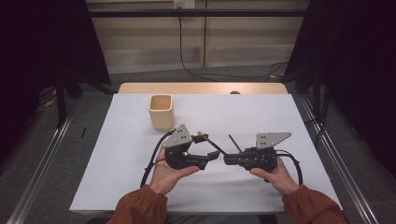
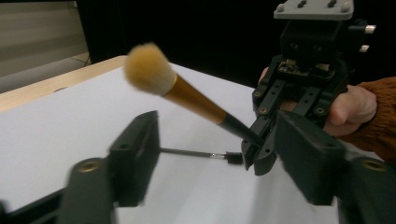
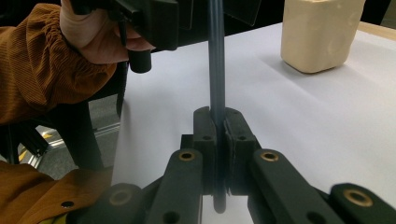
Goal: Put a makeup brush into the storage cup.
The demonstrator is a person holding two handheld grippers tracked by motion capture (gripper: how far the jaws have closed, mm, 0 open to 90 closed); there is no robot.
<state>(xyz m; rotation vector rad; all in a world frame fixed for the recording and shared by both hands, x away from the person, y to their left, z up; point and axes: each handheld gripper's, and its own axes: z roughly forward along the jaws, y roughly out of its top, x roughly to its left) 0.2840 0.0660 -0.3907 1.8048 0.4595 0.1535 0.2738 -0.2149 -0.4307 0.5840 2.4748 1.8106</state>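
Rust-coloured sleeves point(image 1: 140, 207) enter from the bottom of the high view, each hand carrying a gripper above the white table point(image 1: 261, 186); the right gripper point(image 3: 217, 140) has its jaws pressed together on the dark handle of a makeup brush point(image 2: 187, 93), the handle standing straight up between the pads in the right gripper view and its end poking out below them; in the high view the right gripper point(image 1: 227, 160) lies level, pointing toward the left one, with the brush slanting away up and to the left. Facing it, the left gripper point(image 2: 219, 163) stands partly open; its jaws sit either side of the brush handle in the left gripper view, not touching it as far as the blur allows; the gold ferrule and tan bristle head rise beyond them. A thin dark brush point(image 2: 196, 153) lies flat on the table past the jaws, just beside the right gripper's tip. Farther off, a pale wooden cup point(image 1: 161, 112) stands upright on the table's left half, well apart from both hands.
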